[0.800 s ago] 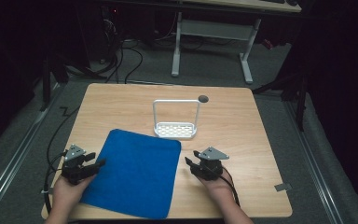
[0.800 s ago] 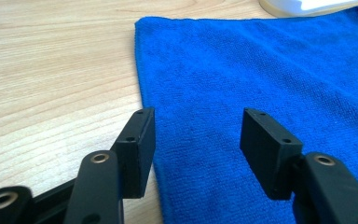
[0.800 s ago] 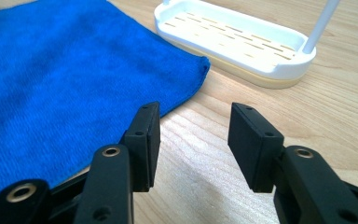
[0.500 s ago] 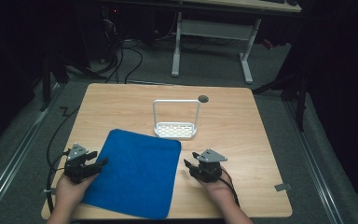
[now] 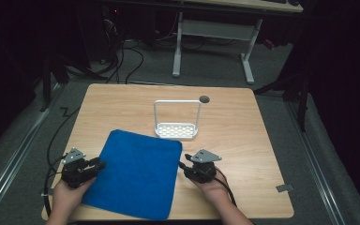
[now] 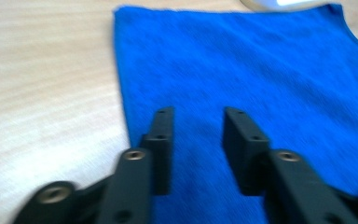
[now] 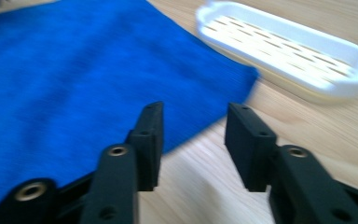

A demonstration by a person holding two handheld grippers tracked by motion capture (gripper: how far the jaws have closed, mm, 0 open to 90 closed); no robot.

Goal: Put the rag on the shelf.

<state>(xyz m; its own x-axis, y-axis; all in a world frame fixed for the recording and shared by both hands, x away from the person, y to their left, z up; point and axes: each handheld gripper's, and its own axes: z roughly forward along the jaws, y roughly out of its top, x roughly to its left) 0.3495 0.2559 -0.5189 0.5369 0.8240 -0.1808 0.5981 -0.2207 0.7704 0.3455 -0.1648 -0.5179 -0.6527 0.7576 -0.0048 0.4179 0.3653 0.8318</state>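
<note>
The table (image 5: 243,140) is showing a pale wood-grain top with a smooth, matt finish. The blue cloth (image 5: 136,176) is looking soft and finely napped, like terry or microfibre, without shine. The white rack (image 7: 284,49) is appearing as smooth moulded plastic, slightly glossy, with a slotted base. The jaws of both grippers are looking like matt black plastic with metal screw inserts.

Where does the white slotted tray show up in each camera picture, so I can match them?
High view: white slotted tray at table centre, beyond the blue cloth.
Left gripper view: its edge, top right.
Right gripper view: upper right.
Shared landmark: the blue cloth's corner beside it.
</note>
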